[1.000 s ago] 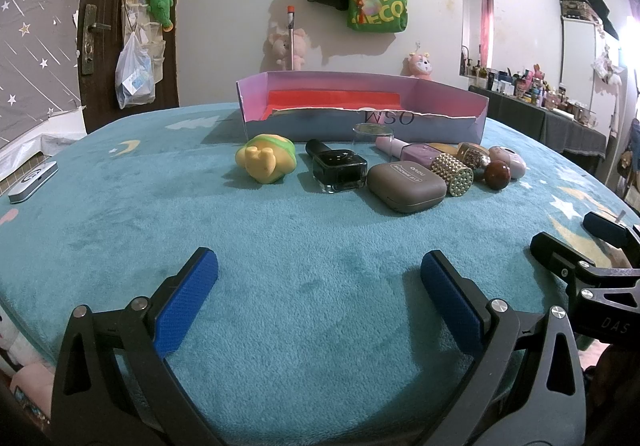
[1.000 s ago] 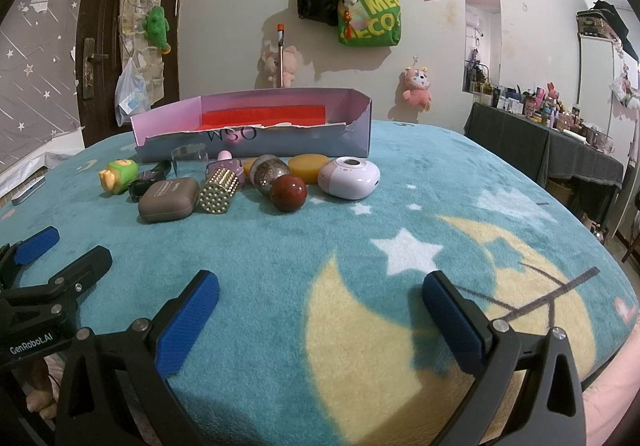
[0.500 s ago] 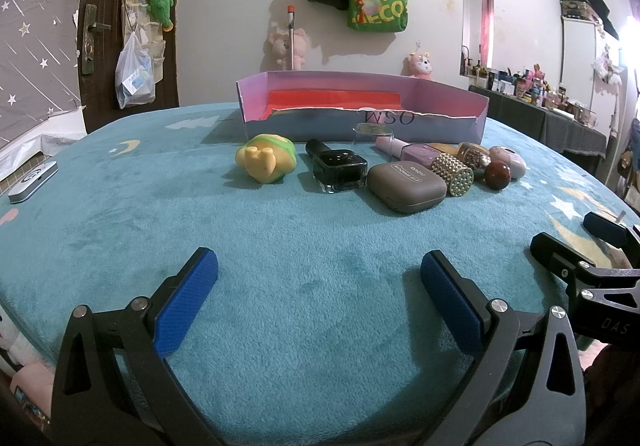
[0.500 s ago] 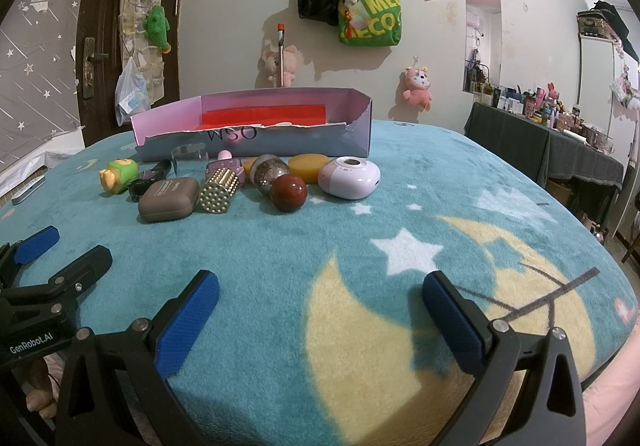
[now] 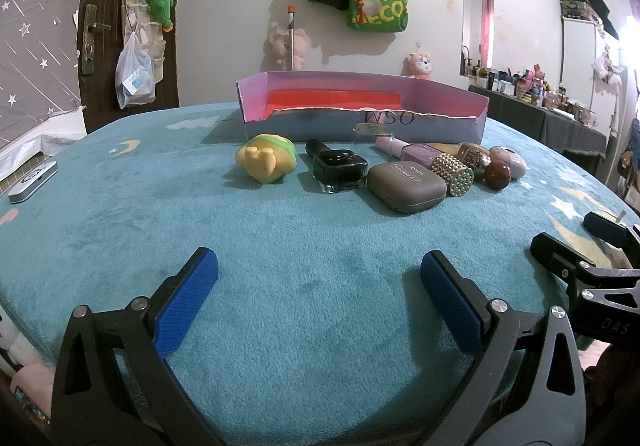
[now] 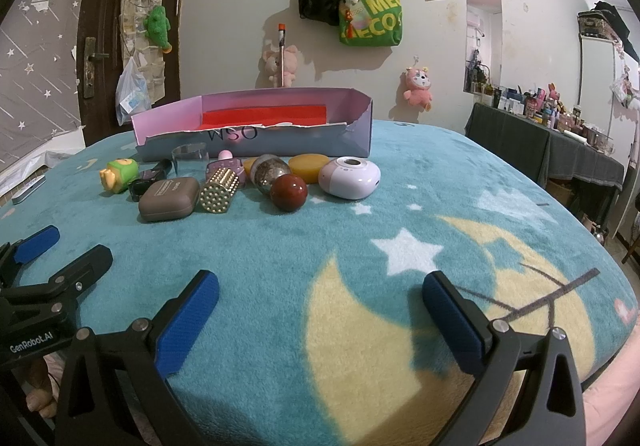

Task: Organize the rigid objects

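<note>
At near edge of blanket (image 5: 120,206): left gripper (image 5: 318,278) and right gripper (image 6: 320,296), both jaws spread wide, empty, low over fabric. Ahead, well apart from both: row of small items running left-right across middle. Brown case (image 5: 406,186) nearest, straight ahead of left gripper, so left likely closer; long axis roughly crosswise. Red ball (image 6: 289,192) ahead-left of right gripper. Beyond row, toward far edge: open box (image 5: 360,114), just behind items.

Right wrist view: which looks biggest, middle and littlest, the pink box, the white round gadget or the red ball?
1. pink box
2. white round gadget
3. red ball
The box sits farthest back yet looks biggest, so that is sure.
</note>
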Tool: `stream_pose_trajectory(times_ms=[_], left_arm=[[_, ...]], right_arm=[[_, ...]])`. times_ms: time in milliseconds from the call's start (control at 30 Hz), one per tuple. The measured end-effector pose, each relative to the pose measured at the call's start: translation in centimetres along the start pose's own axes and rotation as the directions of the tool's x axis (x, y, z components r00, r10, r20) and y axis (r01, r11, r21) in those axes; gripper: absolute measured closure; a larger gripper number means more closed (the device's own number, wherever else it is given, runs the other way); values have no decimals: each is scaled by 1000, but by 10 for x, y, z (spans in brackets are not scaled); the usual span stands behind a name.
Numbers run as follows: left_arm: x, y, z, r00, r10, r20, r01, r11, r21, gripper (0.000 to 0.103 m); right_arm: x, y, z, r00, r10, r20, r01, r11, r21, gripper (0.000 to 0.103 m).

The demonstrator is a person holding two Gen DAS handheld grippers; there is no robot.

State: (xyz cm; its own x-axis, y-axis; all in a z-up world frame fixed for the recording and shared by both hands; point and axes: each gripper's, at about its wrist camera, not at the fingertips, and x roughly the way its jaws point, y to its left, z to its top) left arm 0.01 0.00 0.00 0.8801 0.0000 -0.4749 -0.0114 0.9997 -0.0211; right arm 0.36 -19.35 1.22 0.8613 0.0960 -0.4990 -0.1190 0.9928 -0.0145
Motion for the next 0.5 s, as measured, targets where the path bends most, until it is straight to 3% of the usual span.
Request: stream_pose_trajectory(times_ms=[500], left_arm=[[2, 7, 11, 999, -30, -25, 29, 999, -21, 0]], right_arm=[[4, -3, 6, 999, 34, -26, -34, 999, 9, 0]])
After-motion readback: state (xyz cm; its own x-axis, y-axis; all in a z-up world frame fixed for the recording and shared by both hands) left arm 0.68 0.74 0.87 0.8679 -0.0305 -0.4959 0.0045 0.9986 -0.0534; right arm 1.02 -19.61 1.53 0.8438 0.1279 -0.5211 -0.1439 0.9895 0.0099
